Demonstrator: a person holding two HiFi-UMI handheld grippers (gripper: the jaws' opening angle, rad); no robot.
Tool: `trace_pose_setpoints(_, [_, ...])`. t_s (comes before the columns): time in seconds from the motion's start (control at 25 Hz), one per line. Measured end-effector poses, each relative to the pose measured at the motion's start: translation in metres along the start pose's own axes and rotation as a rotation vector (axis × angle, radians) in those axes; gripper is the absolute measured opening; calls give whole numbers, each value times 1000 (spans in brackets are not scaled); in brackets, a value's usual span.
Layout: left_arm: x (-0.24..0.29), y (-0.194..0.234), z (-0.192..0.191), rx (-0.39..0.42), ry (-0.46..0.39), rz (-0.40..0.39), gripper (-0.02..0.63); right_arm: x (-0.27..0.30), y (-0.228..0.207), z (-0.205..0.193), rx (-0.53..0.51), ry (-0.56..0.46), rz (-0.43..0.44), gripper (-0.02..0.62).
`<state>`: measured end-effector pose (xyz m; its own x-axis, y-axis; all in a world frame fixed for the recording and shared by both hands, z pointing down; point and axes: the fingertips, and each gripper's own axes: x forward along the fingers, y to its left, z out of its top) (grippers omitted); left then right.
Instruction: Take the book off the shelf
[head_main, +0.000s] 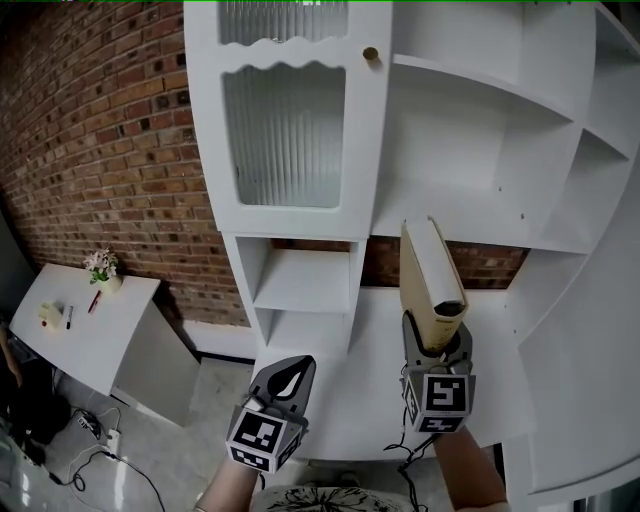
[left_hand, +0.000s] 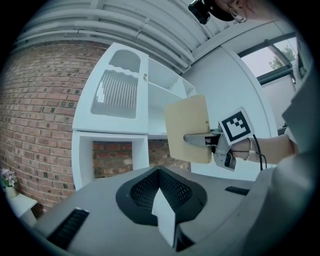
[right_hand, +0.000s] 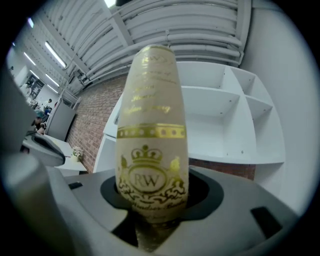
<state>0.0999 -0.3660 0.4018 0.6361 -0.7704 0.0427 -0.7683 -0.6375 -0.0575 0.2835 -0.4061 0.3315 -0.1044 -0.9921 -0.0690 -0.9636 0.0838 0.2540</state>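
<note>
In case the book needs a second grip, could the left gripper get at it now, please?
Probably yes: only air lies between the shut left gripper and the book, upright in the right gripper.

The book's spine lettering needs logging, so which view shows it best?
The right gripper view: the book stands spine-on in the right gripper's jaws, gold crown and RW crest clear. The head view shows one cover and an edge from above; the left gripper view, its plain cover side-on.
</note>
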Motion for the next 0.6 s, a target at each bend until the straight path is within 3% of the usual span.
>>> trace_pose_setpoints(0.36, [1,3,-25,-24,31,30,12,-30,35,-88,38,97,115,224])
trace_pose_setpoints(0.6, [10,9,-45,-56,70,33,12,-38,56,-111,79,139,167,224])
